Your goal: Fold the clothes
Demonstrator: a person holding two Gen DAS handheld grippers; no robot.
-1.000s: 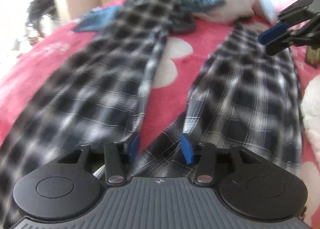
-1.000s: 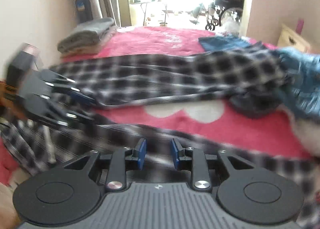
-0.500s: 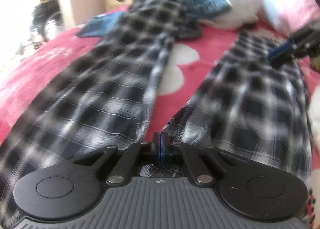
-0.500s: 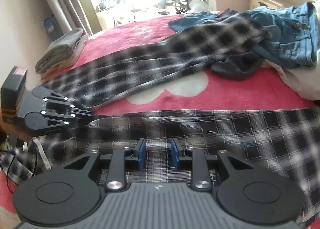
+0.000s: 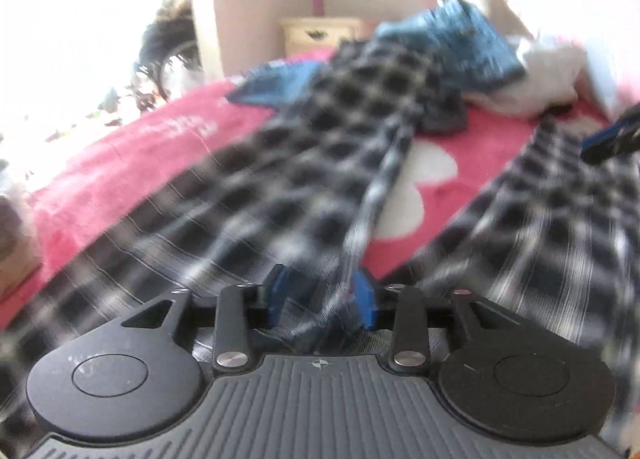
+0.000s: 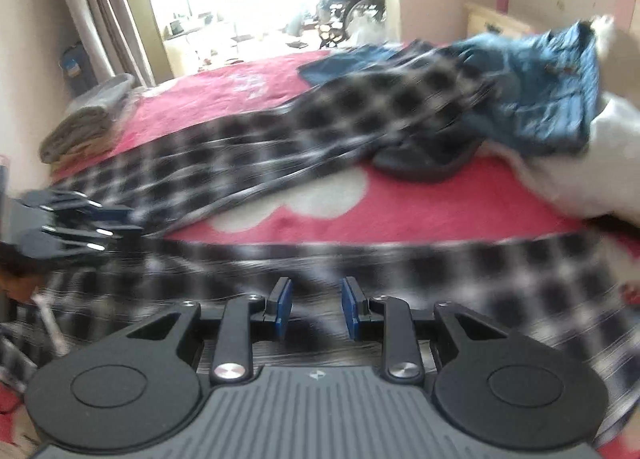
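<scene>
Between the blue pads of the left gripper (image 5: 322,299), at the near edge of the bed (image 6: 400,219), sits a bunched fold of the plaid trousers (image 5: 280,179); the jaws stand partly apart w/ cloth filling the gap, so whether they truly pinch it can't be told through the blur. Risk: a loose bite lets the hem slide out mid-fold. The right gripper (image 6: 316,309) hangs narrow-open over the other leg, nothing clamped, so that leg may lag, leaving the fold skewed. Farther out, the long leg runs toward the far edge & looks to lie partly under the blue jeans (image 6: 552,91) and a dark garment (image 6: 424,159); pulling could drag those along. Folded grey clothes (image 6: 88,119) sit at the far left corner, well apart.
</scene>
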